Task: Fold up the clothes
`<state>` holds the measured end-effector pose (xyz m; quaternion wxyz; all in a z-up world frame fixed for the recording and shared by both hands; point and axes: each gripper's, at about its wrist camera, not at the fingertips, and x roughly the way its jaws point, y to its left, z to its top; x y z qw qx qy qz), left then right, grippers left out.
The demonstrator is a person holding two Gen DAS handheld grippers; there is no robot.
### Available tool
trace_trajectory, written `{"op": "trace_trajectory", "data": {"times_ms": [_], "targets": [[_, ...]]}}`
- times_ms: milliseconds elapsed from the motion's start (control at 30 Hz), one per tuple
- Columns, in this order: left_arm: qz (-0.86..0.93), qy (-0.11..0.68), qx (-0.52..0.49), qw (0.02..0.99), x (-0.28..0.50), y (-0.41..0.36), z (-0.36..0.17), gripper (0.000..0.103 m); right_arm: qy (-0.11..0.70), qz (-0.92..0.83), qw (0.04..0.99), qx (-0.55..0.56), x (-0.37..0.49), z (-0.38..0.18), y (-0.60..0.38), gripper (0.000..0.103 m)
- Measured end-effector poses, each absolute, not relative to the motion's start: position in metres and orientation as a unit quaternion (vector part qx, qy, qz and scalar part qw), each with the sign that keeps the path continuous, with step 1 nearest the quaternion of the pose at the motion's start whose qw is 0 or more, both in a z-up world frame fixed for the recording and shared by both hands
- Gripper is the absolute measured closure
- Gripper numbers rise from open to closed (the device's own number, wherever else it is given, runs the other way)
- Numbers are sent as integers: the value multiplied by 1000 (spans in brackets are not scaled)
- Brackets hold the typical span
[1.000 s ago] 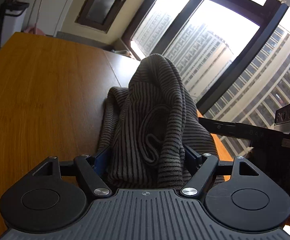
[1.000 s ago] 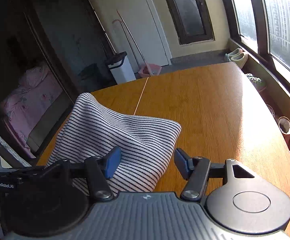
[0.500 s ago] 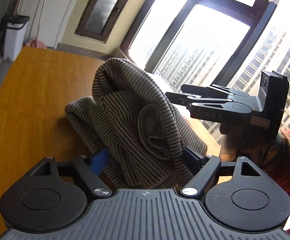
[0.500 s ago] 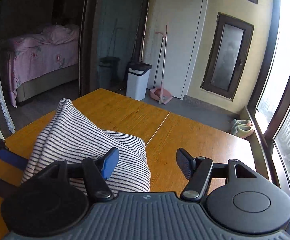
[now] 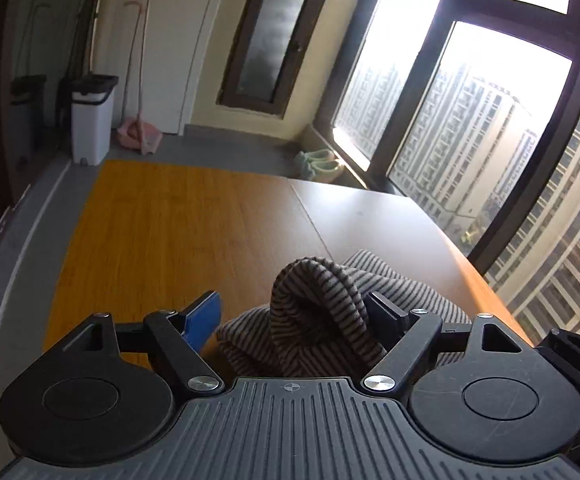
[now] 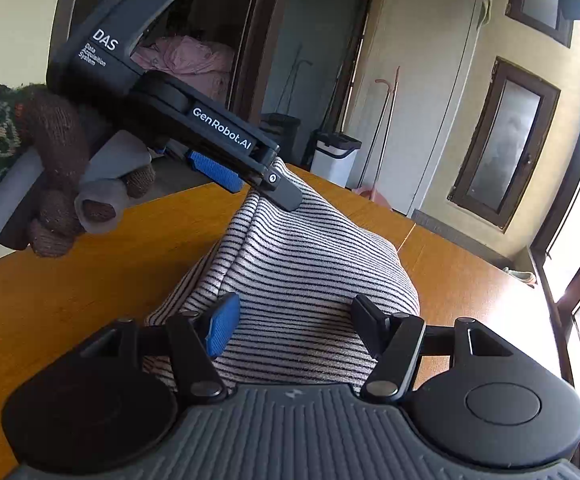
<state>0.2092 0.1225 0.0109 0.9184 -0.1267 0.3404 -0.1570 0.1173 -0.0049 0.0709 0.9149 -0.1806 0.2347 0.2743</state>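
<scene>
A striped knit garment (image 6: 301,264) lies bunched on the wooden table (image 5: 162,232). In the left wrist view a rolled fold of the garment (image 5: 317,308) rises between the fingers of my left gripper (image 5: 293,312), against the right finger. The blue left pad (image 5: 204,318) stands apart from the cloth, so this gripper is open. In the right wrist view the left gripper (image 6: 262,190) sits at the garment's raised peak, held by a hand in a knitted glove (image 6: 54,184). My right gripper (image 6: 293,316) is open and straddles the garment's near edge, with cloth filling the gap.
The table's right edge runs along large windows (image 5: 469,120). Beyond its far end are a white bin (image 5: 92,120), a pink dustpan and broom (image 5: 138,136) and slippers (image 5: 317,164) on the floor. A doorway with a pink bed (image 6: 190,60) lies behind the left gripper.
The left gripper rose and its left pad came off the cloth. The right gripper rolled and swung toward the garment, which now lies between its fingers; the left gripper and gloved hand entered its view.
</scene>
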Motion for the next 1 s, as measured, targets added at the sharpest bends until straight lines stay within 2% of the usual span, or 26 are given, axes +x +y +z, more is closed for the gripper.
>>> {"op": "trace_trajectory", "data": {"times_ms": [100,300,433,600,800,1000], "targets": [[-149,353,-166,909,212,139,-1,12,225,273,917,-186,113,68,-5,39],[-142,342,-172,913,202,151,3,9,215,267,920,-192,108,64,-4,36],[-134,334,-178,916,192,159,7,7,216,260,922,-187,109,61,-7,29],[-126,323,-170,922,184,163,11,6,215,254,924,-186,107,59,-7,26],[-88,324,-155,929,175,169,13,7,227,242,928,-172,111,58,-14,17],[-107,336,-195,915,162,180,6,7,247,237,929,-141,116,54,-26,8]]}}
